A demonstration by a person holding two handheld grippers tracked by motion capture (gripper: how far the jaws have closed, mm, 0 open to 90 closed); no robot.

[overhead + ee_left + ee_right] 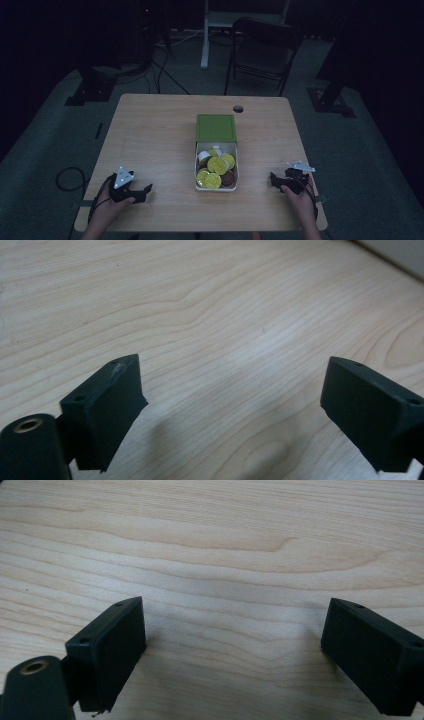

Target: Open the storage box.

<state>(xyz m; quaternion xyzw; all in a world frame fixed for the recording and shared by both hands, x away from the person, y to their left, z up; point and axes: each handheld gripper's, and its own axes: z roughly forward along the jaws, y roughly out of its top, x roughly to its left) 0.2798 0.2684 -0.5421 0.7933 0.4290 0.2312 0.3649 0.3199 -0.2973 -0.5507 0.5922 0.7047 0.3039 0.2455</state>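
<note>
Risk at this stage lies chiefly in the approach to the white box (216, 188), which sits at the middle of the wooden table (150, 130) with its green lid (216, 127) lying just beyond it and touching its far rim. The box is packed with small round capsules (214, 172), most foil-topped in yellow, some brown or white, lying close together and partly overlapping; a jaw entering at an angle would likely nudge neighbours, tip one on edge, or pinch two at once, and a push against the light box wall could slide the whole container. The left gripper (146, 190), near the front left of the table, and the right gripper (273, 180), near the front right, each rest well apart from the box. In the left gripper view the jaws stand wide apart over bare wood, nothing between them; the right gripper view shows the same, jaws spread wide and empty. Neither touches a capsule.
</note>
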